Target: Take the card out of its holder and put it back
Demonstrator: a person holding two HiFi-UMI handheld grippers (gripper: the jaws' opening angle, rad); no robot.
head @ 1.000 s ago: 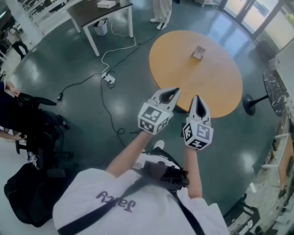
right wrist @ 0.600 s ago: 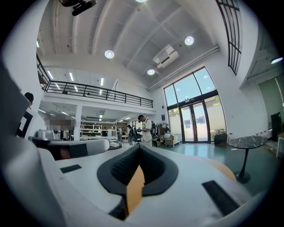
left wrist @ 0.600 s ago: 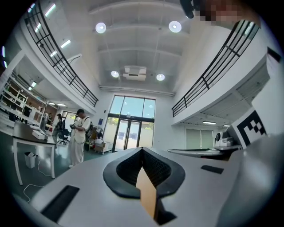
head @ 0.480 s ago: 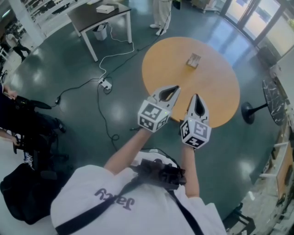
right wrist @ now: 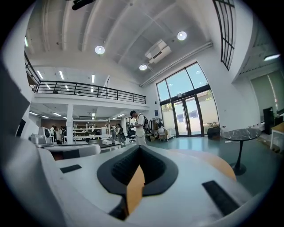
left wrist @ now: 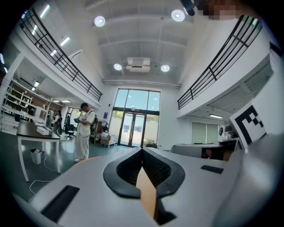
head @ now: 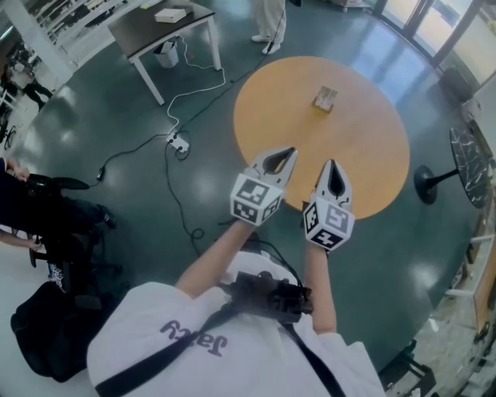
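Observation:
A small card holder (head: 325, 98) with a card in it stands on the far part of the round orange table (head: 364, 155). Both grippers are held side by side in the air at the table's near edge, well short of the holder. My left gripper (head: 291, 151) is shut with nothing in it; in the left gripper view its dark pads (left wrist: 153, 170) meet at one line. My right gripper (head: 332, 163) is shut and empty too, and its pads (right wrist: 148, 170) touch in the right gripper view. The holder is not visible in either gripper view.
A dark table on white legs (head: 163, 27) with a white box (head: 170, 15) stands at the back left, a bin (head: 166, 53) under it. A cable and power strip (head: 180, 143) lie on the floor. A person (head: 267, 19) stands beyond the table. A small side table (head: 465, 155) is at the right.
The head view has shifted a little, so the orange table sits slightly further left. Both grippers keep the same pose and stay shut.

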